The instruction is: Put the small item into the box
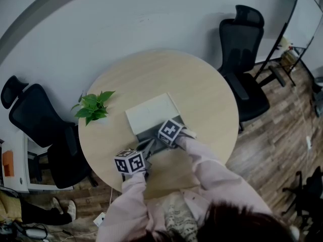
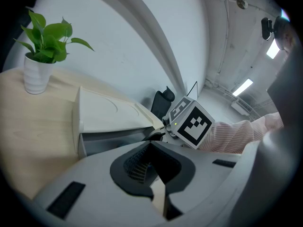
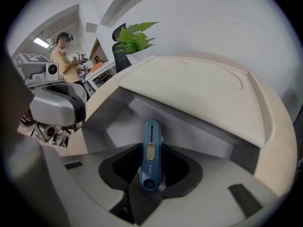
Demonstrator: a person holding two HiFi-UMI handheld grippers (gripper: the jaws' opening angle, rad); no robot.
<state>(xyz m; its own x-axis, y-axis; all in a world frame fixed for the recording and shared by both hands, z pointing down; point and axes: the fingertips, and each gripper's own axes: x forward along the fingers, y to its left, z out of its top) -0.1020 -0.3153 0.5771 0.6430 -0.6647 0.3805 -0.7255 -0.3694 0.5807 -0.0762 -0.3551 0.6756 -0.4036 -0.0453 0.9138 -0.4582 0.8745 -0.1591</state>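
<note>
On the round wooden table (image 1: 202,89) lies a flat box, its cream lid (image 1: 151,112) slid back off the grey tray (image 3: 118,122). My right gripper (image 3: 150,171) is shut on a small blue utility knife (image 3: 150,150), whose tip points into the open tray just below the lid (image 3: 203,93). In the head view this gripper (image 1: 160,137) sits over the tray's near end. My left gripper (image 2: 154,171) hovers at the box's near left corner (image 2: 80,141); its pads look closed together with nothing between them. The right gripper's marker cube (image 2: 194,124) shows in the left gripper view.
A potted green plant (image 1: 95,106) stands at the table's left edge, close to the box. Black office chairs stand at the right (image 1: 245,69) and left (image 1: 43,130) of the table. A person (image 3: 64,56) stands far off in the right gripper view.
</note>
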